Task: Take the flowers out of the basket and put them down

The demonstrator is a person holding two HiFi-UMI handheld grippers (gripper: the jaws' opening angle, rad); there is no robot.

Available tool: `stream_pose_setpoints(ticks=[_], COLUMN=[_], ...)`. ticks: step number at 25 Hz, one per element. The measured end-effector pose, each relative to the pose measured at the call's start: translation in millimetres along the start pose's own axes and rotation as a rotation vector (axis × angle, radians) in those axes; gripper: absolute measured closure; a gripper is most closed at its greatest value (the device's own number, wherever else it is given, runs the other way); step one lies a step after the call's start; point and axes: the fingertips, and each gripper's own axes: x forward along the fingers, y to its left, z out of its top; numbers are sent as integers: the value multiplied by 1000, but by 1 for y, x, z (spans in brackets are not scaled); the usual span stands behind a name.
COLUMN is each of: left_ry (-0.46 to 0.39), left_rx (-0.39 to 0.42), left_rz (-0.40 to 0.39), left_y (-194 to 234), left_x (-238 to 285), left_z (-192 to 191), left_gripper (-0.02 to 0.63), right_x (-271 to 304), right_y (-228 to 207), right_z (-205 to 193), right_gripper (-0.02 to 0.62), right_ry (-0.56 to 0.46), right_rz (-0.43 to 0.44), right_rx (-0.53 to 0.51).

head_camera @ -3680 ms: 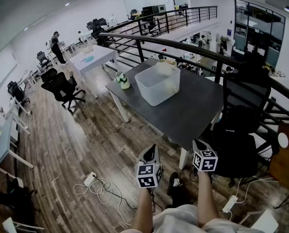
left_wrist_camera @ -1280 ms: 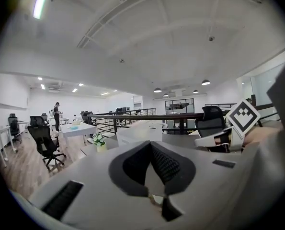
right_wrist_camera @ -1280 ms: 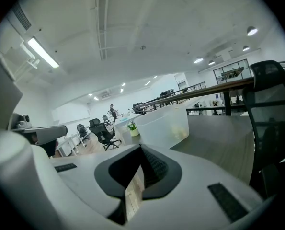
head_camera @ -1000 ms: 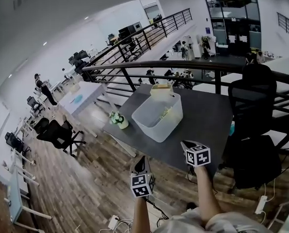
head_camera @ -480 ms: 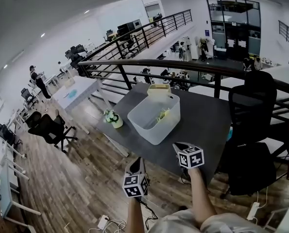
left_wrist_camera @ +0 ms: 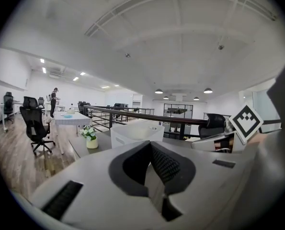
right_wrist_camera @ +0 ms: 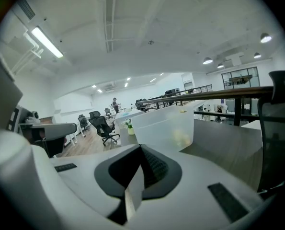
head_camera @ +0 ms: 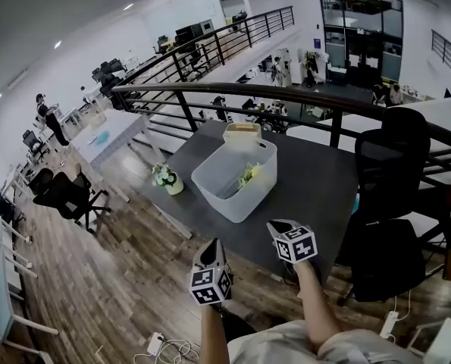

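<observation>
A translucent white basket stands on the dark grey table, with yellow-white flowers lying inside it. The basket shows ahead in the left gripper view, and the basket fills the middle of the right gripper view, a pale yellow bloom glowing through its wall. My left gripper hangs shut before the table's near edge. My right gripper is shut too, over the near edge of the table, short of the basket. Neither holds anything.
A small pot of white flowers stands at the table's left corner, also visible as a pot. A cream box sits behind the basket. Black office chairs crowd the right side; a black railing runs behind the table.
The view has drawn nearer to the table since the earliest frame. Both grippers stay shut and low in front, the right one now reaching over the table's near edge.
</observation>
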Motion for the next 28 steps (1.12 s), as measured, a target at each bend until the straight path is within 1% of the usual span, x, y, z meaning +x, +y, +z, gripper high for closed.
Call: stream_pose_setpoints(ticks=[3, 7, 9, 11, 13, 18, 22, 28], left_ry=[6, 33, 44, 51, 57, 67, 48, 50], left_rx=[-4, 20, 11, -6, 2, 10, -5, 13], left_rz=[-11, -42, -49, -49, -54, -76, -74, -168], left_y=[4, 7, 11, 20, 30, 46, 79, 92], left_x=[11, 25, 31, 37, 46, 72, 97, 143], left_z=[-1, -6, -7, -8, -8, -2, 11, 30], left_gripper=[594, 594, 594, 594, 594, 594, 594, 594], right_x=[10, 19, 20, 26, 35, 47, 75, 91], right_y=[-1, -15, -22, -27, -34, -60, -62, -78], right_z=[-5, -2, 1, -3, -3, 14, 16, 36], right_gripper=[575, 575, 577, 575, 577, 575, 575, 577], right_ry=[21, 5, 7, 18, 19, -8, -1, -34], right_rz=[-11, -39, -50, -59, -73, -127, -139, -232], right_rx=[-19, 39, 40, 44, 68, 100, 117, 163])
